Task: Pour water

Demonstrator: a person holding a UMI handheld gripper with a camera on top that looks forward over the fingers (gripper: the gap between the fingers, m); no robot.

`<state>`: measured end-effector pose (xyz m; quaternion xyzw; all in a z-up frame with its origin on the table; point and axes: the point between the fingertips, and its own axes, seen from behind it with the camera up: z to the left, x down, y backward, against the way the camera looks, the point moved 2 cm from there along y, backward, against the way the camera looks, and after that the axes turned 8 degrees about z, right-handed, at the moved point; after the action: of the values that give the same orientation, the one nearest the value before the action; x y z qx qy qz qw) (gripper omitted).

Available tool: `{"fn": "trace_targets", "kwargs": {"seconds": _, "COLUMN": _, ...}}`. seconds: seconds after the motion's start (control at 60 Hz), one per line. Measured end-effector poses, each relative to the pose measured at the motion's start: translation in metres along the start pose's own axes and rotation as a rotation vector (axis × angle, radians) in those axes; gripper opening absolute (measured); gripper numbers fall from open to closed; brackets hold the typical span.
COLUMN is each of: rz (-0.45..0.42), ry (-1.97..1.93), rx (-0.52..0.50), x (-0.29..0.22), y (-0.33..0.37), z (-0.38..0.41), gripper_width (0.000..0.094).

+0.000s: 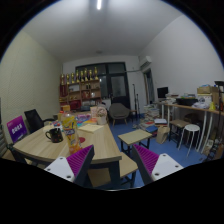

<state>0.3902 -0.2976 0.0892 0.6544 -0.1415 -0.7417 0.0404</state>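
A: Counts?
B: One tongs (112, 165), two fingers, magenta pads (81, 160) on the inner faces. Released, wide gap, nothing between them. One wooden bench (45, 146) ahead and left. One dark mug (55, 134) on it, one tall clear cup (72, 132) with something orange, a few yellowish items near the far end, too small to identify. One purple sign (16, 127) at the bench's left end.
A: Task thing vs tongs?
B: No obvious water vessel. Best candidates are the mug and the clear cup. Both sit on the bench beyond the left finger, apart from it, not between the fingers.
A: Contents?
B: Mug interior not visible. Cup: orange content, can't tell if liquid.
A: Rest of room?
B: One low wooden table (134, 134) beyond the right finger, one white stool (190, 134) by a desk (190, 105) at right, shelves (80, 85) on the back wall, blue floor (150, 145).
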Motion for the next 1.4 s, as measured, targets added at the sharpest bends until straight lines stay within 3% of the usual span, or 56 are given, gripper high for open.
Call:
{"fn": "trace_targets", "kwargs": {"seconds": 0.283, "rz": -0.041, "ry": 0.02, "rx": 0.024, "x": -0.007, "y": -0.009, "z": 0.002, "gripper_width": 0.0828}}
{"fn": "trace_targets", "kwargs": {"seconds": 0.583, "rz": -0.099, "ry": 0.109, "rx": -0.098, "x": -0.007, "y": -0.048, "z": 0.072, "gripper_width": 0.0826}}
{"fn": "trace_targets", "kwargs": {"seconds": 0.8, "rz": -0.073, "ry": 0.136, "rx": -0.149, "x": 0.002, "y": -0.116, "z": 0.13, "gripper_width": 0.0816}}
{"fn": "trace_targets", "kwargs": {"seconds": 0.9, "rz": -0.09, "ry": 0.127, "rx": -0.132, "x": -0.008, "y": -0.151, "z": 0.157, "gripper_width": 0.0825}}
{"fn": "trace_targets", "kwargs": {"seconds": 1.05, "rz": -0.099, "ry": 0.099, "rx": -0.004, "x": -0.013, "y": -0.201, "z": 0.172, "gripper_width": 0.0809}}
{"fn": "trace_targets", "kwargs": {"seconds": 1.1, "rz": -0.09, "ry": 0.085, "rx": 0.042, "x": -0.011, "y": -0.212, "z": 0.168, "gripper_width": 0.0516}}
{"fn": "trace_targets", "kwargs": {"seconds": 1.117, "rz": -0.087, "ry": 0.068, "rx": 0.051, "x": -0.01, "y": -0.214, "z": 0.167, "gripper_width": 0.0493}}
{"fn": "trace_targets", "kwargs": {"seconds": 1.4, "rz": -0.092, "ry": 0.109, "rx": 0.089, "x": -0.014, "y": -0.221, "z": 0.168, "gripper_width": 0.0358}}
